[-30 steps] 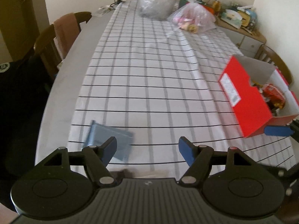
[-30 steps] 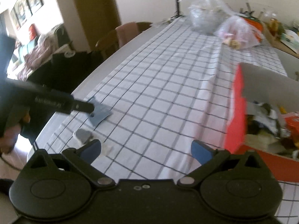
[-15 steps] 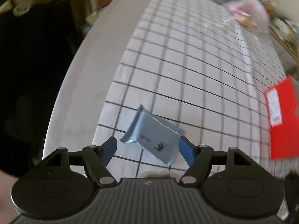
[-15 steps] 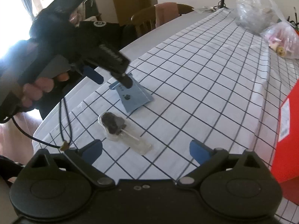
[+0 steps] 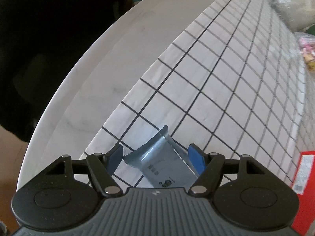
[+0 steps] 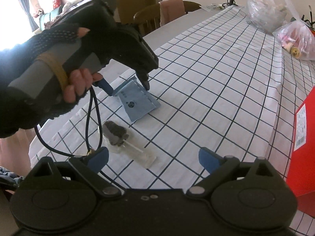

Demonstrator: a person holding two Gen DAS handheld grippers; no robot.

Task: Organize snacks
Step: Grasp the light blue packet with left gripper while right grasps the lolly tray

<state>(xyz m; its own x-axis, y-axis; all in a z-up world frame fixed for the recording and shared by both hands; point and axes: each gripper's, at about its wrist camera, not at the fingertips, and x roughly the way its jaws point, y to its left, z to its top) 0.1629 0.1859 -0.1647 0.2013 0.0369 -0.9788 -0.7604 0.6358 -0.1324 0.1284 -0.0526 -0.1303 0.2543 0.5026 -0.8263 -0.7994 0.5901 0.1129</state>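
A flat blue-grey snack packet [image 5: 157, 163] lies on the checked tablecloth near the table's near-left corner; it also shows in the right wrist view [image 6: 137, 104]. My left gripper [image 5: 155, 157] is open, with a finger on each side of the packet; in the right wrist view [image 6: 128, 86] its tips stand at the packet's far end. A dark lollipop in a clear wrapper [image 6: 120, 135] lies just nearer. My right gripper [image 6: 153, 157] is open and empty, low over the cloth beside the lollipop. The red box [image 6: 303, 137] stands at the right.
The bare table edge [image 5: 98, 74] curves close on the left of the packet. Two clear plastic bags [image 6: 267, 11] sit at the far end with a lamp base. A wooden chair [image 6: 157, 17] stands by the far left side.
My left gripper has swung left and come down over the blue-grey packet, which now sits between its open fingers. My right gripper has turned left toward the lollipop.
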